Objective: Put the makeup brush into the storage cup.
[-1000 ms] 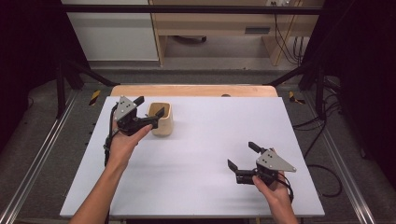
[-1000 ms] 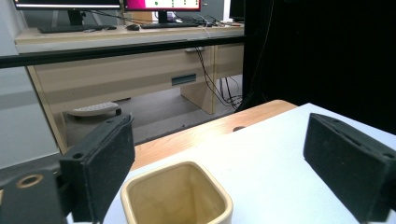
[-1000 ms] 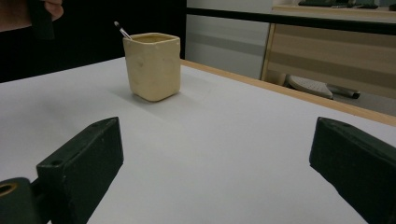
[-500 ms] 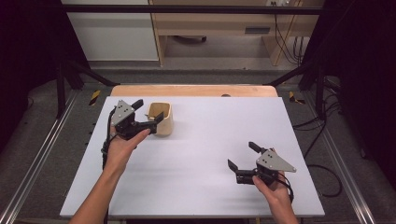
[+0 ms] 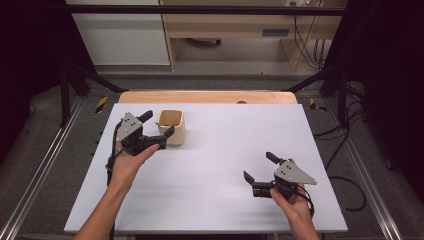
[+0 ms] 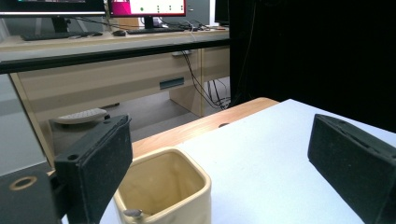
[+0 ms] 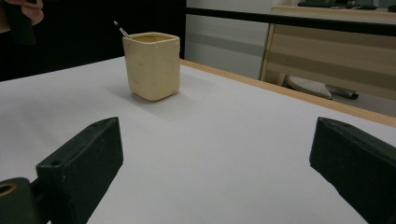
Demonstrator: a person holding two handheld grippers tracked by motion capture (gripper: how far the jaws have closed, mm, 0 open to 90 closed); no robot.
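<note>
Standing upright, mouth up, the cream cup (image 5: 172, 127) sits beside the wide-open, empty left hand-held gripper (image 5: 158, 126).

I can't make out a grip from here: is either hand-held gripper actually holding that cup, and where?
Nothing is held. The left hand-held gripper is open beside the cup; the right is open over bare table.
</note>
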